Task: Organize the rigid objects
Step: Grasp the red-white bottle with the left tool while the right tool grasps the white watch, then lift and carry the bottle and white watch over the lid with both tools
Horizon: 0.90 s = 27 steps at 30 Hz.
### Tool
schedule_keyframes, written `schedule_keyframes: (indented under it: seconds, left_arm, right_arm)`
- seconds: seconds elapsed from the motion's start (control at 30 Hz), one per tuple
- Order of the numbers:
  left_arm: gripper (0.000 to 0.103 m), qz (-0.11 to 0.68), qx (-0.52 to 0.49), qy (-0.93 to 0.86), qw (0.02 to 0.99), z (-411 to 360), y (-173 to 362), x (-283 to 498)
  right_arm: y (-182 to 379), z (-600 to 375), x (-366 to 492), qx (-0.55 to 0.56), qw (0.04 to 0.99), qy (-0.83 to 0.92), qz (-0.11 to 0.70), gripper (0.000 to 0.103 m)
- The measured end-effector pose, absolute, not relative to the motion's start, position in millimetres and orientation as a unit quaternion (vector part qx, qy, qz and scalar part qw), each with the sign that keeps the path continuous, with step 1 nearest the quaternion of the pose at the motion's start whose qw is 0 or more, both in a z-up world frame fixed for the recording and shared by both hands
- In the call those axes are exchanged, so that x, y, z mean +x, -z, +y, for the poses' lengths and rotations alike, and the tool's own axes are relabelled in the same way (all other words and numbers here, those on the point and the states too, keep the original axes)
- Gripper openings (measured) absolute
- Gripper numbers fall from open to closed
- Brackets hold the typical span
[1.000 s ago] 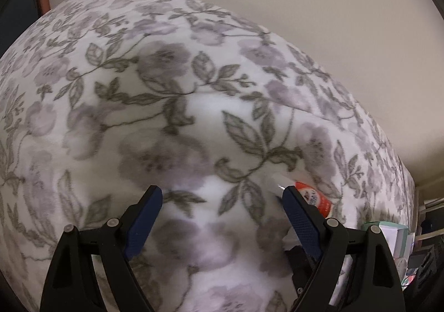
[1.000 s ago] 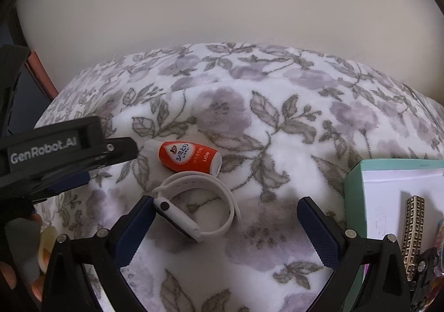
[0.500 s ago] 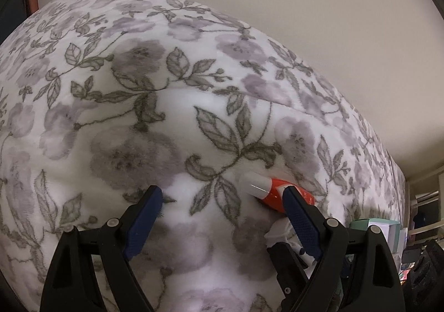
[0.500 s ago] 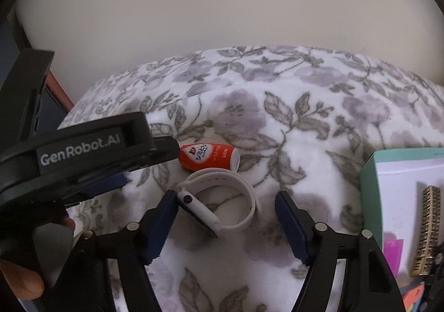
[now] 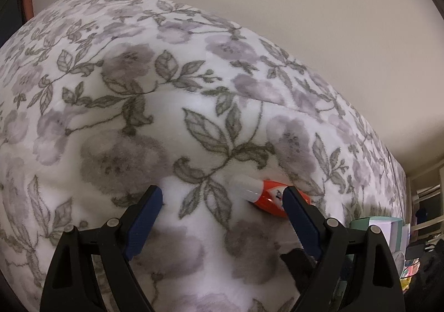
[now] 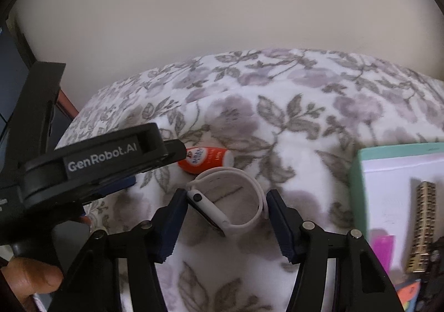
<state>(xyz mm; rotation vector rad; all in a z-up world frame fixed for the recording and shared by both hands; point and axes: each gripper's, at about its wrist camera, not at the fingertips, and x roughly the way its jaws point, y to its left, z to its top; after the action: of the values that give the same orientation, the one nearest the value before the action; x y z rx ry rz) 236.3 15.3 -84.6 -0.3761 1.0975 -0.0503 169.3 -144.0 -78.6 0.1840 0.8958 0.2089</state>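
Note:
A white smartwatch with a looped band lies on the floral blanket. My right gripper has closed around it, one finger touching each side. A small orange bottle with a white cap lies just behind the watch. In the left wrist view the same bottle lies on the blanket, touching the right finger of my left gripper, which is open and empty. The left gripper's black body reaches toward the bottle in the right wrist view.
A mint-green box stands at the right, holding a gold patterned tube and a pink item. It shows at the right edge of the left wrist view. A plain wall rises behind the bed.
My right gripper moved forward and narrowed onto the watch. My left gripper moved closer to the orange bottle, which now lies at its right finger.

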Motion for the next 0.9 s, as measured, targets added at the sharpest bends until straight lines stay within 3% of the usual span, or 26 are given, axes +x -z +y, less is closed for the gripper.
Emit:
schedule_keyframes:
  seconds: [0.53,0.9]
  left_arm:
    - [0.089,0.494,-0.158,0.054,0.853,-25.3,82.5,240.7]
    - [0.089,0.484,-0.05,0.041,0.873,-51.5,90.0,242.7]
  right_arm:
    - [39.1,-201.6,158.9,0.114,0.91,-0.043,0.395,0.062]
    - [36.8,-222.2,156.1,0.141,0.908,-0.035,0.394,0.062]
